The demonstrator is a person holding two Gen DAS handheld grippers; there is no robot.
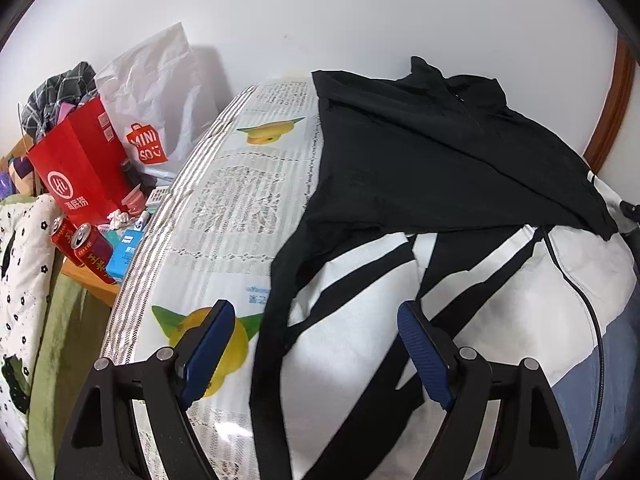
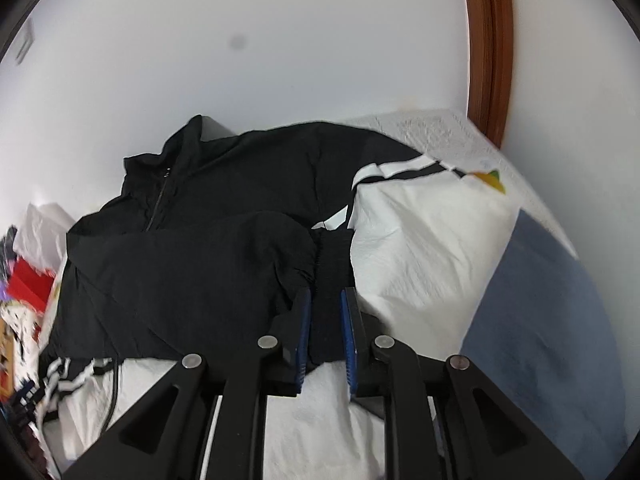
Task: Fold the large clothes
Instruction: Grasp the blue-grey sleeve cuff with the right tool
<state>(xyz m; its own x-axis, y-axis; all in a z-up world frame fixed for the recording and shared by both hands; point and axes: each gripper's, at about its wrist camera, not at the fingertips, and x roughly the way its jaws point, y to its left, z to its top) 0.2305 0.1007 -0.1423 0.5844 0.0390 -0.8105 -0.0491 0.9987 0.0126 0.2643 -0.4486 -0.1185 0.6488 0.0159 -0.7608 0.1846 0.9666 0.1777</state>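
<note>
Far left, beside the bed: a red paper bag w/ white logo (image 1: 82, 164), a white crinkled plastic shopping bag (image 1: 154, 92) behind it, and two red drink cans (image 1: 86, 246) lying on a wooden worktop (image 1: 90, 284) nr the bag's base. A white quilt w/ small black flowers (image 1: 22, 248) hangs at the left edge.

My left tongs (image 1: 316, 354) stand wide, blue pads well apart, nothing between them; they hover over the near part of the bed (image 1: 224, 208), above a white sheet printed w/ grey text and yellow fruit.

The large black zip-front jacket w/ white stripes (image 1: 420, 168) lies spread across the far-right half of the bed, collar toward the white wall (image 1: 320, 8), its striped white lower part reaching toward me. A thin black cable (image 1: 576, 280) runs along its right side.

My right tongs (image 2: 325, 320) are narrow, w/ a black ribbed cuff (image 2: 326, 280) of the jacket's sleeve between the blue pads; pads look pressed on the fabric. That sleeve lies folded over the jacket's front. Right of it: white pillow-like fabric (image 2: 420, 248), then blue-grey bedding (image 2: 540, 312), and a brown wooden frame (image 2: 490, 40) at the wall.
</note>
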